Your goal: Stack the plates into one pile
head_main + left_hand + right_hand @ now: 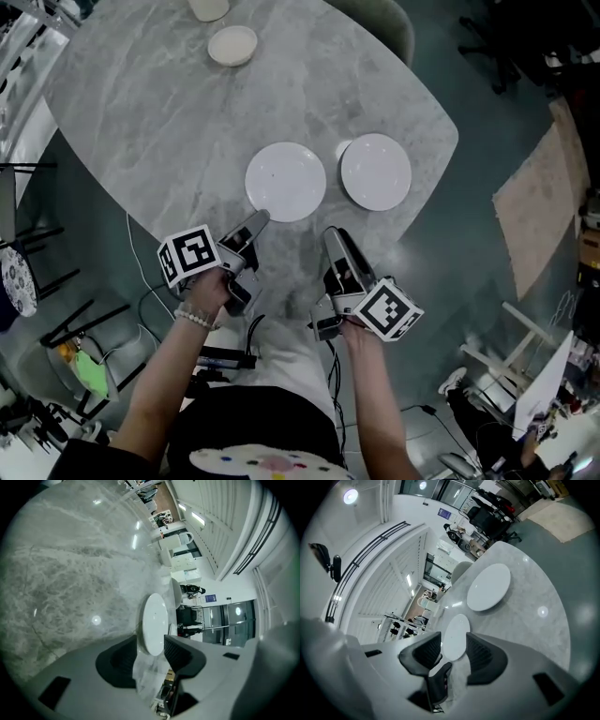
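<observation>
A grey marbled counter [159, 112] fills most of the head view. Two white plates lie flat near its middle, side by side, just apart and unstacked: the left plate [286, 181] and the right plate [376, 172]. The left hand-held gripper [257, 223] points at the left plate's near rim with its jaws apart, and the pads press on nothing. The right hand-held gripper [333, 236] is near the counter's edge, short of both plates, jaws likewise spread and empty. Two small pale bowls sit at the far end, one [232, 45] whole and one [208, 7] cut by the frame.
</observation>
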